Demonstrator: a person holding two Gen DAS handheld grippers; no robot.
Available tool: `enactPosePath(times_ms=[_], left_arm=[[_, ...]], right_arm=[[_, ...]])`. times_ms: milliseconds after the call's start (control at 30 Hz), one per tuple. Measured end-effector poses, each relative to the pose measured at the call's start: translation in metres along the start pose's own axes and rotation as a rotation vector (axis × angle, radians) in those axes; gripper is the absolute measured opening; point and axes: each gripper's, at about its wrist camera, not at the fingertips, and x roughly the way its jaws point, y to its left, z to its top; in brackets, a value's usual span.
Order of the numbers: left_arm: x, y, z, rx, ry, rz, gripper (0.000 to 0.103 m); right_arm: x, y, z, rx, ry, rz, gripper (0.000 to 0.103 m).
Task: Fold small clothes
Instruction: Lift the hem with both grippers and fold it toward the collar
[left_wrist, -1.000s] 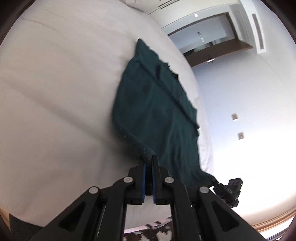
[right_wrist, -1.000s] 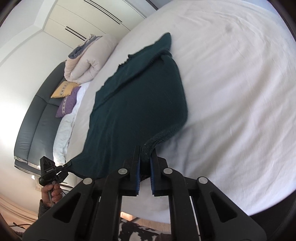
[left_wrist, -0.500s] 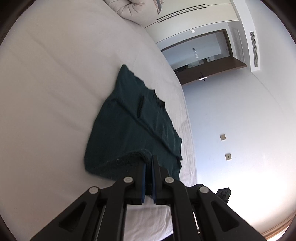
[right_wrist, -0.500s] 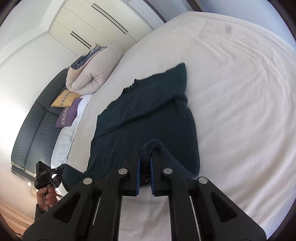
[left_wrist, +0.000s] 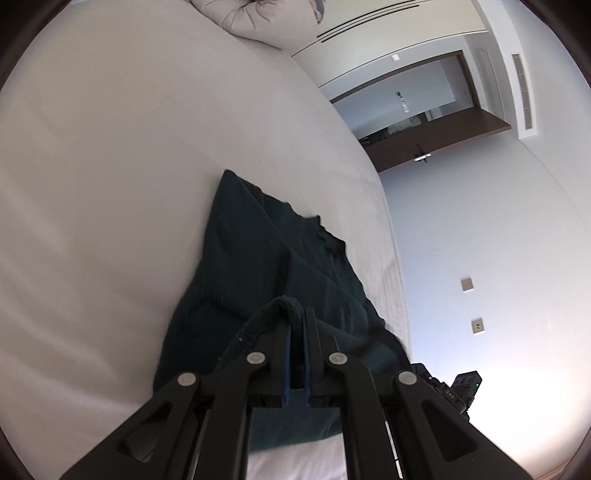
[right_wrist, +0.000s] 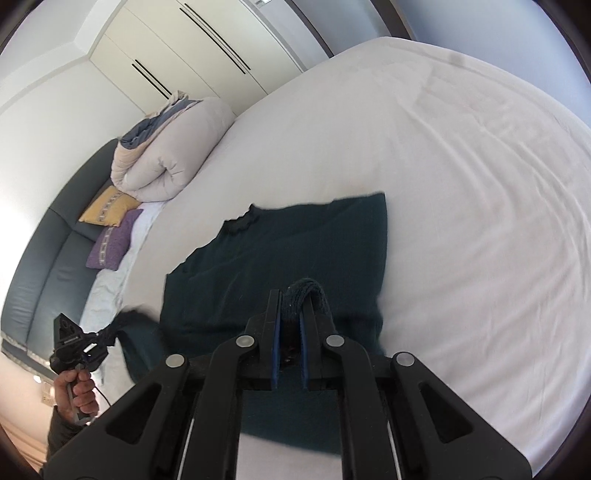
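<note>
You have the dark green knitted garment (right_wrist: 295, 251) spread on the white bed sheet (right_wrist: 480, 184), its near hem lifted. Your right gripper (right_wrist: 291, 314) is clamped on one rolled hem corner and your left gripper (left_wrist: 297, 325) is pinched on the other. Carry both corners forward level and together, toward the far edge, so the fold lands square; release only once the edges line up.
</note>
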Motion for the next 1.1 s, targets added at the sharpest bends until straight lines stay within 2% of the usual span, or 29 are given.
enactPosePath(times_ms=[267,467,767,833,900,933,967,1100], left_arm=[[0.041,0.010,0.036,-0.023,-0.001,0.036,0.004],[0.058,0.014,0.066,-0.046,-0.039,0.035,0.005],[0.100,0.020,0.096,-0.045,-0.045,0.104,0.006],[0.107,0.025,0.100,-0.063,-0.057,0.149,0.020],[0.105,0.036,0.101,-0.117,-0.081,0.134,0.069],[0.101,0.042,0.101,-0.149,-0.109,0.115,0.077],[0.096,0.046,0.099,-0.160,-0.127,0.108,0.083],[0.088,0.058,0.089,-0.181,-0.111,0.104,0.083]], right_arm=[[0.054,-0.023,0.039,0.004,0.004,-0.060,0.007],[0.081,-0.037,0.056,0.023,0.000,-0.083,0.007],[0.134,-0.046,0.086,0.032,0.024,-0.140,0.007],[0.149,-0.051,0.088,0.052,0.047,-0.154,0.007],[0.160,-0.055,0.089,0.073,0.069,-0.159,0.008],[0.164,-0.056,0.089,0.081,0.075,-0.156,0.008],[0.165,-0.057,0.089,0.083,0.071,-0.150,0.008],[0.166,-0.057,0.084,0.086,0.052,-0.124,0.008]])
